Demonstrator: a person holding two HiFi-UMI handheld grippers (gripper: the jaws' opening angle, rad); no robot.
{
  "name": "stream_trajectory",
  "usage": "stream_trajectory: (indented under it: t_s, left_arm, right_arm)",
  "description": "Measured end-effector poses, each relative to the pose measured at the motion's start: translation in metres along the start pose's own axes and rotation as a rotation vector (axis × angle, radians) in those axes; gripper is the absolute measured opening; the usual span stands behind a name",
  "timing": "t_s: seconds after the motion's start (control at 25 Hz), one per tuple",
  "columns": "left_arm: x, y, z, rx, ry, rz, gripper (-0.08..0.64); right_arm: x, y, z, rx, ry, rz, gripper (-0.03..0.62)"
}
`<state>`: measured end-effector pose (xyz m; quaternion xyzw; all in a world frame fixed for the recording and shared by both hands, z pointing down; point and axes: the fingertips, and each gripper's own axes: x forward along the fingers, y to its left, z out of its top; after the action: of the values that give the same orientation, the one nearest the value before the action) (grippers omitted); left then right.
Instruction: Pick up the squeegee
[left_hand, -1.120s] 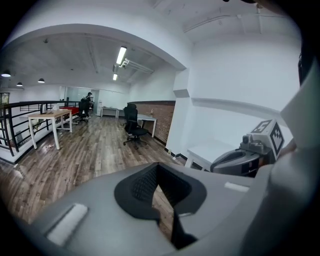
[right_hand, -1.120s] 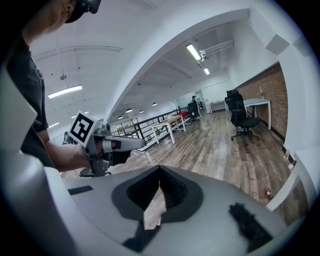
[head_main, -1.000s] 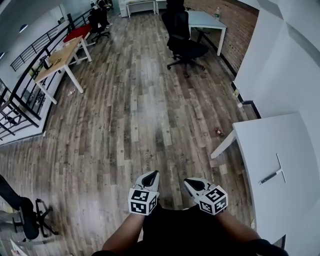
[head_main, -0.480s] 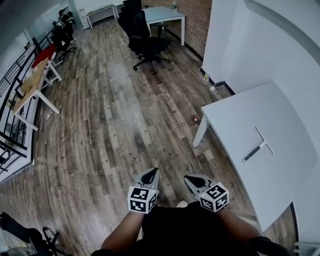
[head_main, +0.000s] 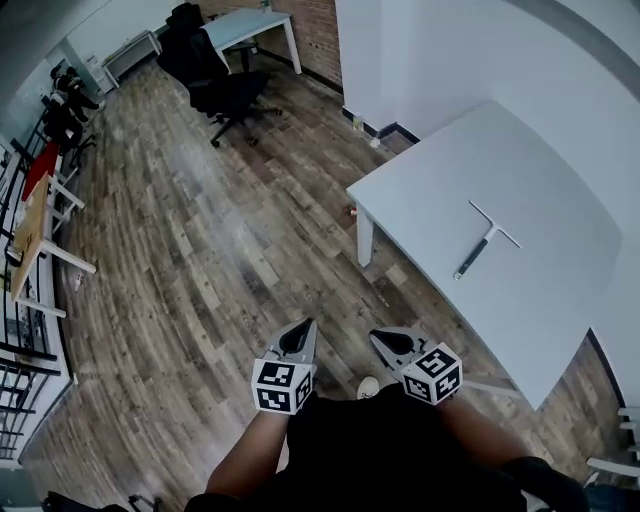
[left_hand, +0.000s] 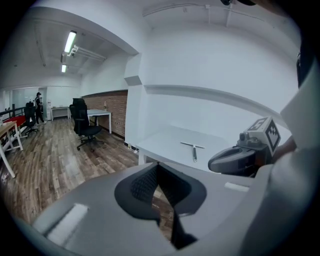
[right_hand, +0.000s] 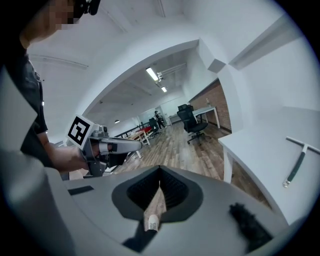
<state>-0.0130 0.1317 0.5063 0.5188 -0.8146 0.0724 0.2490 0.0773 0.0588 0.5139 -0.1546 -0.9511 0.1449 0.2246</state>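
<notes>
The left gripper (head_main: 300, 338) is held above the brown wood-plank floor (head_main: 200, 260), its jaws closed together with nothing between them. Just beside it, the right gripper (head_main: 392, 346) is likewise closed and empty. Ahead and to the right of both grippers, well apart from them, the grey T-shaped squeegee (head_main: 481, 243) is laid flat on the white rectangular tabletop (head_main: 430, 180).

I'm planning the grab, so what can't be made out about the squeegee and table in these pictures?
Blade edge of the squeegee: too small in the head view and both gripper views.
Legs of the table: the head view shows one; the top hides the rest.
Right end of the table: in the left gripper view, behind the right gripper.
</notes>
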Motion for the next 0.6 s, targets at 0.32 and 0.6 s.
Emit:
stream_trajectory:
  t_s: [0.32,0.6]
  left_arm:
    - [0.040,-0.052,0.019,0.092,0.038,-0.126,0.006]
    - [0.085,-0.091,0.035,0.181,0.070,-0.263,0.006]
  right_arm:
    - [-0.044,-0.045,-0.002,0.078,-0.098,-0.135,0.005]
    - [-0.078,-0.087,-0.021,0.163,-0.134,-0.279,0.005]
